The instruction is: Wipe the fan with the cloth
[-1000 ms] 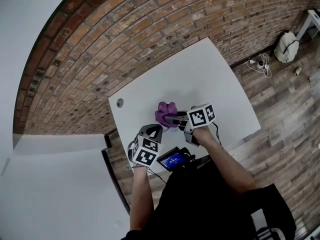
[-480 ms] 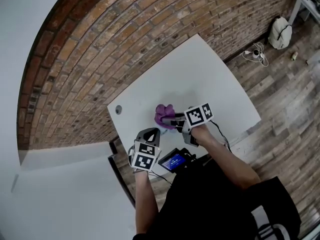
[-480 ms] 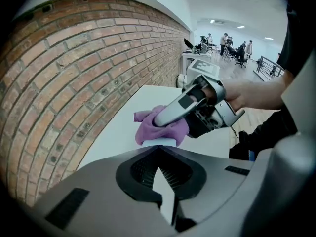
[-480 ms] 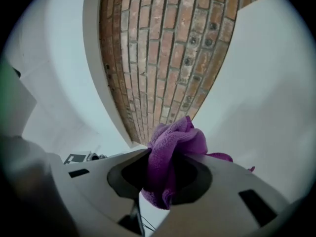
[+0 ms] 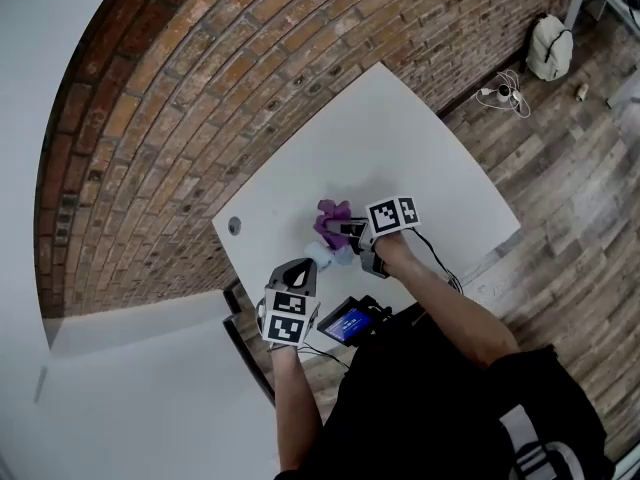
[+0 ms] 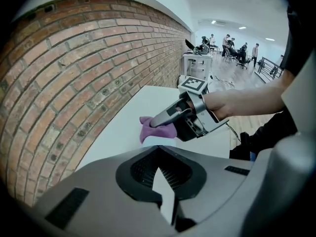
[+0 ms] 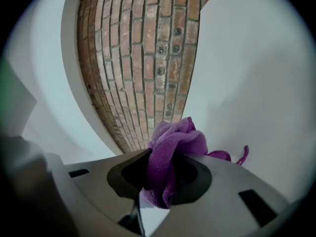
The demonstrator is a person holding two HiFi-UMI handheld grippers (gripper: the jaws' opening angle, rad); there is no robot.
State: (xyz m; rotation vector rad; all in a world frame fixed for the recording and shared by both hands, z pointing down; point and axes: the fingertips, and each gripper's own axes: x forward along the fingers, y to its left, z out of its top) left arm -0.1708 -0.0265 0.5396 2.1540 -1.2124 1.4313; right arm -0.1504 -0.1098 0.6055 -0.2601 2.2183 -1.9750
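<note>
A small pale blue fan (image 5: 324, 256) lies near the front of the white table (image 5: 420, 158). My left gripper (image 5: 303, 266) points steeply down at the fan and is shut, with a pale sliver of it (image 6: 165, 191) between the jaws. The right gripper (image 5: 346, 234) reaches in level from the right. It is shut on a bunched purple cloth (image 5: 333, 218), which sits just above and behind the fan. In the right gripper view the cloth (image 7: 173, 152) fills the gap at that gripper (image 7: 165, 181). The left gripper view shows the cloth (image 6: 158, 130) hanging under the right gripper's fingers (image 6: 168, 116).
A black device with a blue screen (image 5: 348, 320) sits at the table's near edge. A round grommet (image 5: 234, 226) is in the table's left corner. The brick wall (image 5: 200, 88) runs along the far side. A bag (image 5: 550, 48) and cables (image 5: 500, 93) lie on the wooden floor.
The right gripper has rolled and sunk a little, bringing the purple cloth lower over the fan. The left gripper has stayed where it was.
</note>
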